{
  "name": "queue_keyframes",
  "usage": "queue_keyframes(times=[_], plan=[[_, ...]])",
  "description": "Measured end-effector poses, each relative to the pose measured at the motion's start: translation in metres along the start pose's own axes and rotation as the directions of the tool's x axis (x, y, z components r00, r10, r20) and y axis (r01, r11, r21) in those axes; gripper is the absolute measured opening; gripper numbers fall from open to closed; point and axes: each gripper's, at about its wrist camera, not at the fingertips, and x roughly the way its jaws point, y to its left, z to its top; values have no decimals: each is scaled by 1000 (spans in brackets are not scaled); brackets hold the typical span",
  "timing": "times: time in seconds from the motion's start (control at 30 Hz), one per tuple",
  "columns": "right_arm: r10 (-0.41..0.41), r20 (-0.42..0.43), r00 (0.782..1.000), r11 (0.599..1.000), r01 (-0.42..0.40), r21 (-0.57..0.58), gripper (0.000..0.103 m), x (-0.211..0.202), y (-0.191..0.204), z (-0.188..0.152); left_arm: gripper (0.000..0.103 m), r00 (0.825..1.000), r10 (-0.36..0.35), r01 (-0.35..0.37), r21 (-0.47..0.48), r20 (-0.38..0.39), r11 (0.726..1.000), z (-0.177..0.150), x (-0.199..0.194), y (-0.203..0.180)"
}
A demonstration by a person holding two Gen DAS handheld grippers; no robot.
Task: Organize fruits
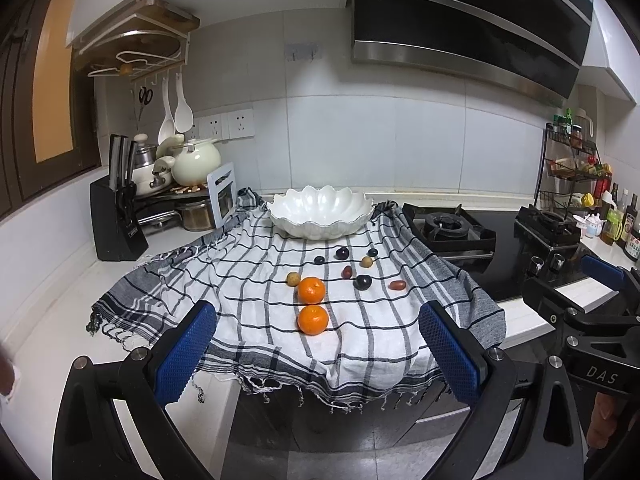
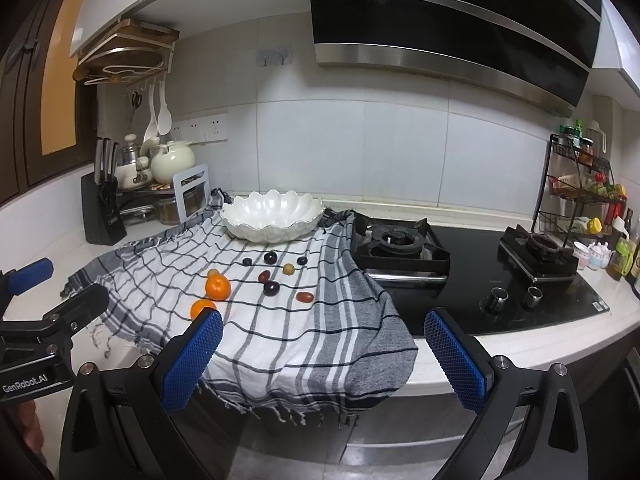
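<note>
Your left gripper is spread wide and holds nothing; it hangs off the counter's front edge, facing the cloth. Your right gripper is likewise wide open and empty, positioned before the cloth's right hem and the hob.

The checked cloth covers the counter and drapes over its front edge. The white scalloped bowl stands at the rear of the cloth and is empty.

All fruit lies loose on the cloth in front of the bowl:
- Two oranges, one nearest the front edge and one just behind it.
- A small tan fruit just left of the rear orange; a second tan fruit sits farther right.
- Three dark round fruits in a row nearest the bowl, and a fourth closer to you.
- Two reddish oval fruits: one mid-group, one at the far right.
</note>
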Motion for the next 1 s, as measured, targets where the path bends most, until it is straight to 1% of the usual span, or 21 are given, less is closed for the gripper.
queue_keyframes(times=[1.0], plan=[[11,38,999,1000,-10,-15,102,-3,-2,2,103,1000,13,-13,-1,27,1000,10,-6,-6]])
